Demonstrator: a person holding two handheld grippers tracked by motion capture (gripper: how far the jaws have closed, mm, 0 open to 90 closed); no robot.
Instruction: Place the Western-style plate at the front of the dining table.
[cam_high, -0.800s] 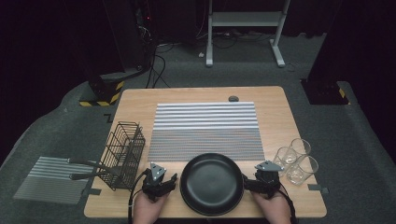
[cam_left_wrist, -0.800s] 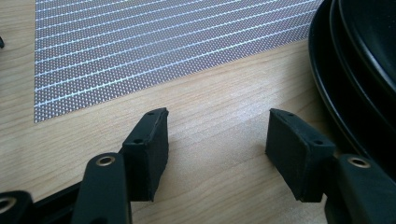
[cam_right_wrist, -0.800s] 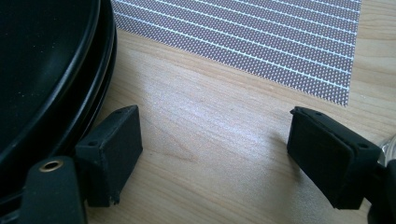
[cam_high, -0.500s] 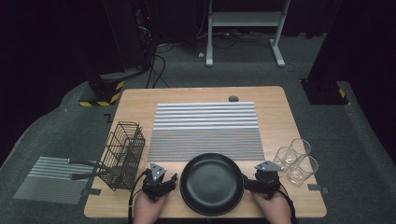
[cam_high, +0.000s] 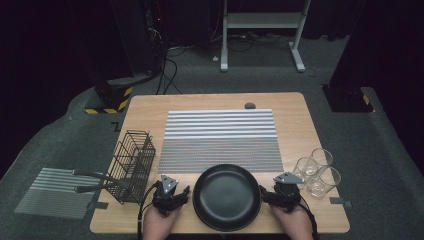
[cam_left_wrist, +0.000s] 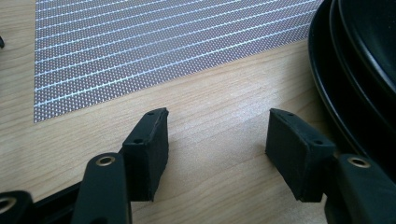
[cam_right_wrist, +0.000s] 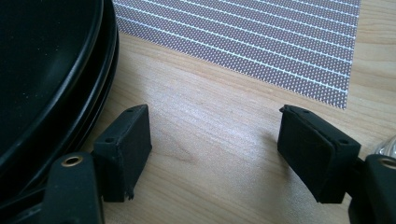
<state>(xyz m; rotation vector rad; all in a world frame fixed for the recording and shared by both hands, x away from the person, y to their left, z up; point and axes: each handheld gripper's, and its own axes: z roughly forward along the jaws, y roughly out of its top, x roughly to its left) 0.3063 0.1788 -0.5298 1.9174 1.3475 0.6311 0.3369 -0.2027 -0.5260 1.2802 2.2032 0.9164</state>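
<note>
Nearest: left tongs (cam_high: 170, 192) and right tongs (cam_high: 284, 191), both wide and empty, resting on the surface (cam_high: 150, 112). Between them, stacked black plates (cam_high: 226, 197), equally near, rims just inside each. Beyond, striped placemat (cam_high: 220, 140).

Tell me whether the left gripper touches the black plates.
Cannot tell. In the left gripper view the left gripper stands open over bare table, but its right pad sits so close to the plates that no gap or contact shows plainly.
</note>
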